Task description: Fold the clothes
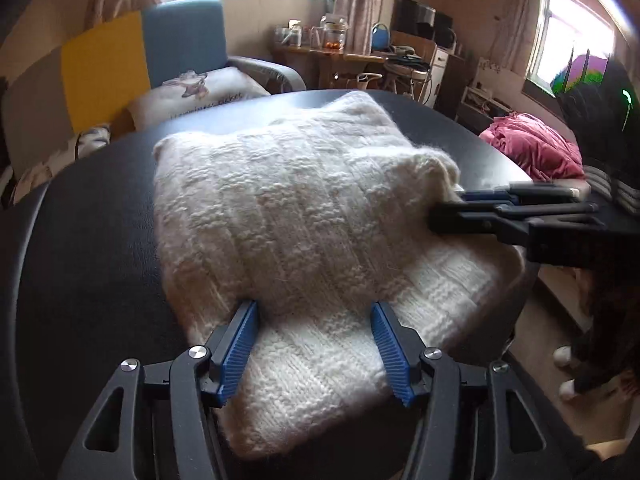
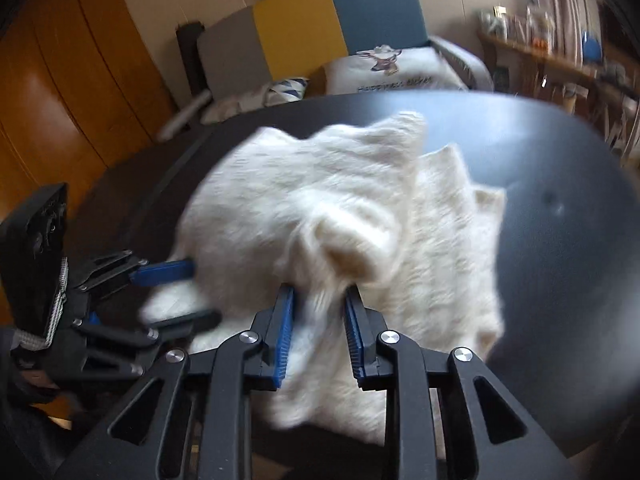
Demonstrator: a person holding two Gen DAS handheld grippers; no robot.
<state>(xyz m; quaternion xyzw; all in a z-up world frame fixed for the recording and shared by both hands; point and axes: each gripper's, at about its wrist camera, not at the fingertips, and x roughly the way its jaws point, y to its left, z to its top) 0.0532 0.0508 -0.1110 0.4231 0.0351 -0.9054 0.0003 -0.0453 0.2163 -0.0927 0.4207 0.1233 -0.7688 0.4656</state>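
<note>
A black round-edged table (image 1: pixel 100 248) with a smooth, faintly grained top fills both wrist views, its curved rim falling away toward a sofa (image 1: pixel 184 40) with yellow, grey and blue back panels on the far side and a cluttered wooden desk (image 1: pixel 328 60) beneath curtained windows. To the right of the table, a crumpled pink cloth (image 1: pixel 532 148) lies beyond the rim. Bare tabletop stays open to the left of the garment and along the far edge; in the right wrist view a broad dark stretch lies free on the right.

At the centre of the table rests a white knitted sweater (image 1: pixel 300 208), thick and fuzzy with ribbed rows, folded into a rough rectangle with one layer lying over another. Its near corner reaches the table's near edge; its right side runs close to the rim.

The left gripper (image 1: pixel 314 344) hangs over the sweater's near edge, its blue ribbed pads spread wide with the knit between them but not pinched: released. The right gripper (image 2: pixel 316 328) comes in from the sweater's right side, its blue pads drawn fairly close around a raised bunch of the wool; the picture is motion-blurred, and whether the pads actually press the fabric cannot be told. In that same view the left gripper's fingers (image 2: pixel 168 272) lie at the garment's left edge.
</note>
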